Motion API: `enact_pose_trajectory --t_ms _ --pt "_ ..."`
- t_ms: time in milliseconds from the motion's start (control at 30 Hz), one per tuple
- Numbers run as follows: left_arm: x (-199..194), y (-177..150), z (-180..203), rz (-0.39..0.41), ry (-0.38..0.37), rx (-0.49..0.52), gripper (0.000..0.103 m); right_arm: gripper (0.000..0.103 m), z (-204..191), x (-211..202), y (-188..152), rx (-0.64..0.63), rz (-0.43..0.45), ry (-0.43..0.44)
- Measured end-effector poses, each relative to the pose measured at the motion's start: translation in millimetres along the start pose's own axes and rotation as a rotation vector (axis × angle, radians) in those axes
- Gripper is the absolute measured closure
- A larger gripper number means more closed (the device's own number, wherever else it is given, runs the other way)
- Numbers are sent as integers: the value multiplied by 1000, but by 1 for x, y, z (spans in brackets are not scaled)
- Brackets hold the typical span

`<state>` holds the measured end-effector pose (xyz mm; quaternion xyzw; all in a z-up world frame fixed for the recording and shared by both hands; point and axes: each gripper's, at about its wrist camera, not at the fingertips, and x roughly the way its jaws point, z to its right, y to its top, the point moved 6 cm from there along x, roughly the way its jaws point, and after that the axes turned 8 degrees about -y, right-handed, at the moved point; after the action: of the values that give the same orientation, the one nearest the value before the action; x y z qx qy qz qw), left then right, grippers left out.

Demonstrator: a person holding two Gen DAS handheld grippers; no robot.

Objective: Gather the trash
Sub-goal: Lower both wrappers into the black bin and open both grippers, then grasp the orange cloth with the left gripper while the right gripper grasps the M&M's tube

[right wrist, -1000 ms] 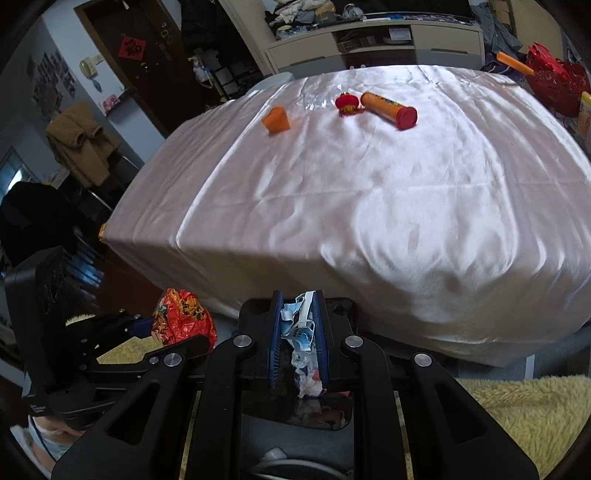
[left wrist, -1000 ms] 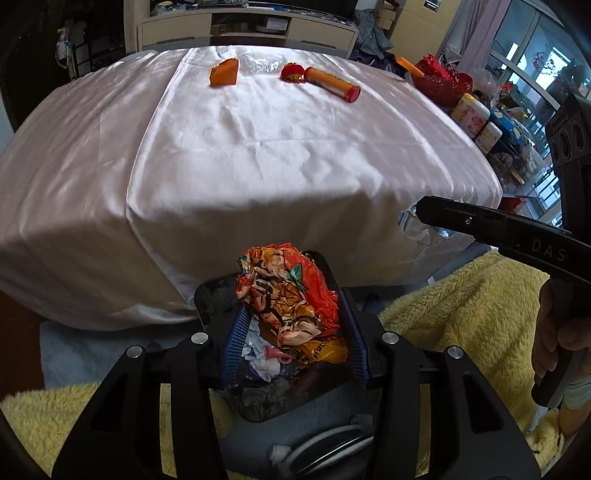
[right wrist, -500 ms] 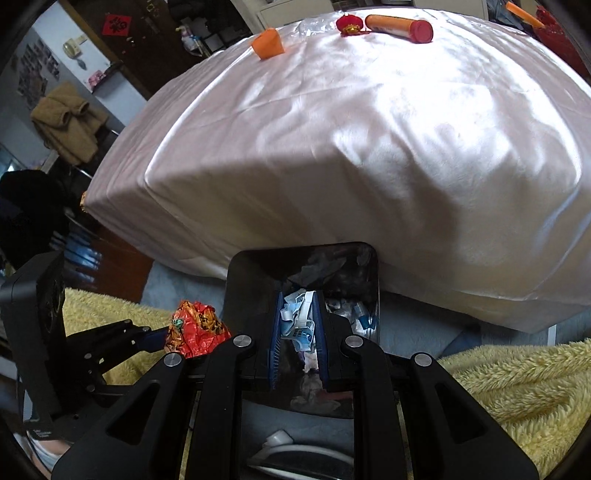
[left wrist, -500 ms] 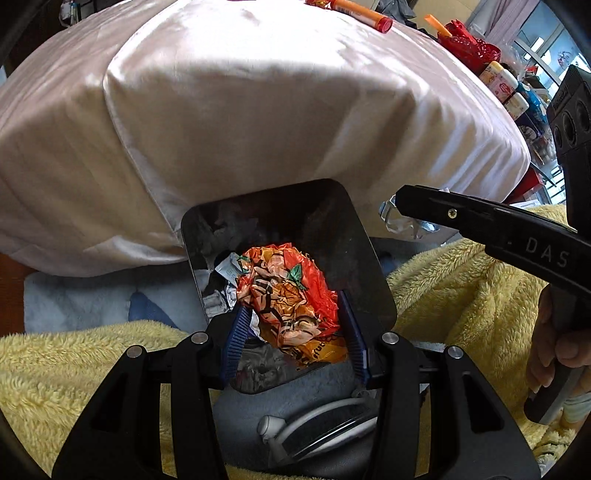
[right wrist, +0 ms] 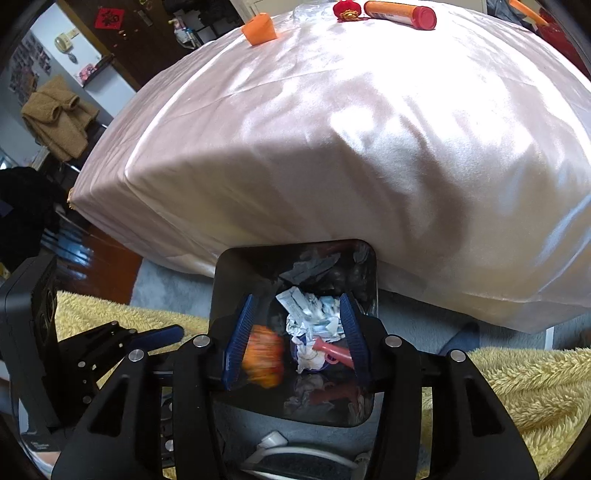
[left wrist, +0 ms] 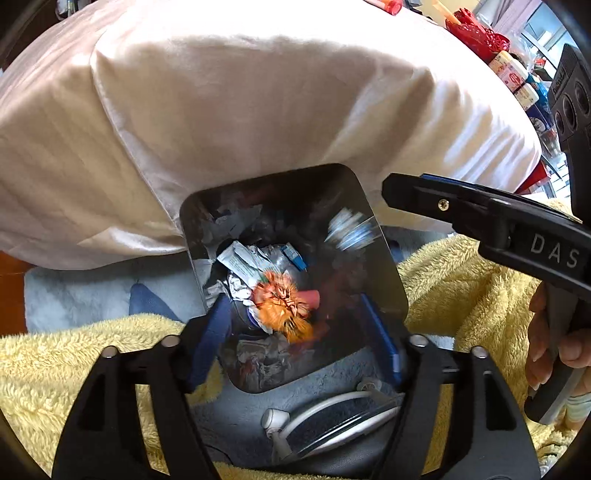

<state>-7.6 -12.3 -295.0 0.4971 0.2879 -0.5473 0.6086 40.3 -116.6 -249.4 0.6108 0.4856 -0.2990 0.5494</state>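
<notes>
My left gripper [left wrist: 295,334] hangs over the dark, square trash bin [left wrist: 389,266] with its jaws opening and nothing between the pads. The crumpled orange wrapper [left wrist: 282,306] is a blur, falling into the bin among paper scraps. My right gripper [right wrist: 295,334] is over the same bin, jaws opening, pads apart and bare. Its blue-white wrapper [left wrist: 351,229] shows as a blur falling below the right gripper [left wrist: 393,190]. In the right wrist view the orange wrapper [right wrist: 264,358] blurs past the left pad. The left gripper [right wrist: 162,338] appears at lower left.
A table under pink satin cloth [right wrist: 332,129] rises just behind the bin, with an orange tube [right wrist: 399,14], a red ornament [right wrist: 347,9] and an orange piece [right wrist: 260,27] at its far side. Yellow fluffy blanket [left wrist: 461,288] flanks the bin. A person's hand [left wrist: 554,350] grips the right handle.
Both grippers sank toward the bin, then opened. The orange wrapper left the left jaws and the blue-white wrapper left the right jaws; both are dropping into the bin.
</notes>
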Motion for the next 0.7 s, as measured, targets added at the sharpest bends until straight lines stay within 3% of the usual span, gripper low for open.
enact_pose_trajectory --t_ms 167,300,500,700 --pt "-12 6 -4 29 27 -4 11 30 12 -11 8 26 26 -22" --pt "-29 22 -9 75 43 -15 8 16 23 -31 24 45 79 -25" --pt "-63 60 -16 176 41 -39 8 15 42 -68 67 51 184 -47" --pt "-83 117 -27 224 92 -31 8 15 69 -74 126 43 244 -120"
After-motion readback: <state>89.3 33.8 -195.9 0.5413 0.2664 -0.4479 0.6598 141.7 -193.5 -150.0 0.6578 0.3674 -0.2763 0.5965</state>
